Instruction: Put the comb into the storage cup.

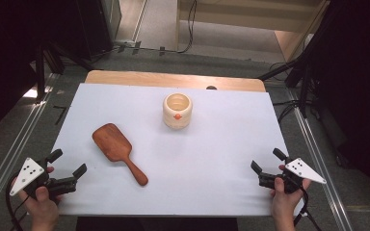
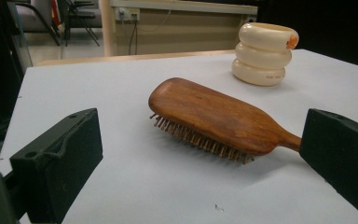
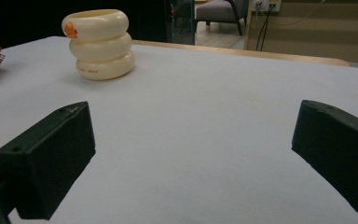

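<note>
**Both claws wide, nothing held**

My left claw (image 1: 67,163) sits low at the near left corner of the surface (image 1: 212,159), jaws wide and empty, aimed at the brush (image 1: 118,151) lying bristles down just ahead. My right claw (image 1: 266,161), also wide and empty, rests at the near right corner. My right jaw hides the brush's handle end. The cup (image 1: 177,110) stands farther back; its small print is unreadable.

A white sheet (image 1: 197,159) covers a light wooden table (image 1: 125,78) standing on grey floor (image 1: 24,130) crossed by metal rails (image 1: 318,149), with dark curtains (image 1: 356,72) at both sides, a pale wooden cabinet (image 1: 250,14) and trailing cables (image 1: 191,24) beyond.
</note>
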The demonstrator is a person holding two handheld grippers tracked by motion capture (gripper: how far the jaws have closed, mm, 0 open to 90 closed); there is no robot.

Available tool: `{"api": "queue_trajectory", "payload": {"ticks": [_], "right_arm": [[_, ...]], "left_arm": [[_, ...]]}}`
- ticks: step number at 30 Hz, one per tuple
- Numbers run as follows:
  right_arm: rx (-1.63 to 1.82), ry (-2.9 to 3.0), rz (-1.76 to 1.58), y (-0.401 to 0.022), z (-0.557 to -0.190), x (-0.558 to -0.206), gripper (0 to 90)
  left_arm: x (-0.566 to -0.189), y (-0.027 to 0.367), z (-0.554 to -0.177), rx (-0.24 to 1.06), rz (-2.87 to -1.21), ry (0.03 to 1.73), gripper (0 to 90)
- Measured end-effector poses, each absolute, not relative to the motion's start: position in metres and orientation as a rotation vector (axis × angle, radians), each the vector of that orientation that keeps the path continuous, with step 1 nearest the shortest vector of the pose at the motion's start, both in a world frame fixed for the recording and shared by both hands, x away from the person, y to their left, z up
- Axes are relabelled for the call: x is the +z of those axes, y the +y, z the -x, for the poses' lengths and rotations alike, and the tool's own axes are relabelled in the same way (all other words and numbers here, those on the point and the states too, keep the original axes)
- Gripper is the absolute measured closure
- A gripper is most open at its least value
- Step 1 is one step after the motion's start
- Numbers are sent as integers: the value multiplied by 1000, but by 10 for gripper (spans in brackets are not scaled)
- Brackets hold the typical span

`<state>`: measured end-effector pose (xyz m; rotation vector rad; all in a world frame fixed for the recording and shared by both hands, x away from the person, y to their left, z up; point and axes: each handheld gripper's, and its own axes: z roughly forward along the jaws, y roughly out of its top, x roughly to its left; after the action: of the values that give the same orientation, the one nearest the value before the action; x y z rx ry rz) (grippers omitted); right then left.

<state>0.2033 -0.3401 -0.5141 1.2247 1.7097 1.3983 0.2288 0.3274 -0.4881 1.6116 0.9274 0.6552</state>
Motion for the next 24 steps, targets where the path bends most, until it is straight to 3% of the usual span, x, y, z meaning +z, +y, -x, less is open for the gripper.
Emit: {"api": "queue_trajectory", "payload": {"ticks": [2, 4, 6, 10, 11, 13, 14, 16, 17, 18, 21, 24], "right_arm": [[1397, 1712, -1225, -340, -203, -514, 0], [1387, 1717, -1220, -338, -204, -515, 0], [1386, 1722, -1219, -338, -204, -515, 0], [1377, 1732, -1210, -336, -204, -515, 0], [1377, 1732, -1210, -336, -204, -515, 0], [1377, 1733, -1208, -337, -205, -515, 0], [1377, 1733, -1208, -337, -205, -515, 0], [1379, 1732, -1215, -336, -205, -515, 0], [1379, 1732, -1215, -336, -205, -515, 0], [1379, 1731, -1222, -336, -204, -515, 0], [1380, 1731, -1218, -336, -205, -515, 0], [1374, 1736, -1213, -336, -206, -515, 0]], "left_arm": [[-486, 327, -228, 656, -1618, 927, 2], [-482, 324, -229, 657, -1594, 955, 158], [-479, 319, -230, 650, -1601, 955, 184], [-475, 305, -230, 647, -1617, 956, 395], [-474, 302, -230, 641, -1625, 948, 395], [-471, 295, -230, 625, -1631, 940, 540], [-470, 291, -230, 618, -1634, 933, 540], [-465, 284, -229, 608, -1639, 916, 656], [-464, 280, -229, 600, -1641, 899, 656], [-462, 276, -229, 599, -1653, 886, 744], [-457, 258, -233, 558, -1708, 833, 868], [-457, 250, -235, 530, -1736, 812, 900]]}}
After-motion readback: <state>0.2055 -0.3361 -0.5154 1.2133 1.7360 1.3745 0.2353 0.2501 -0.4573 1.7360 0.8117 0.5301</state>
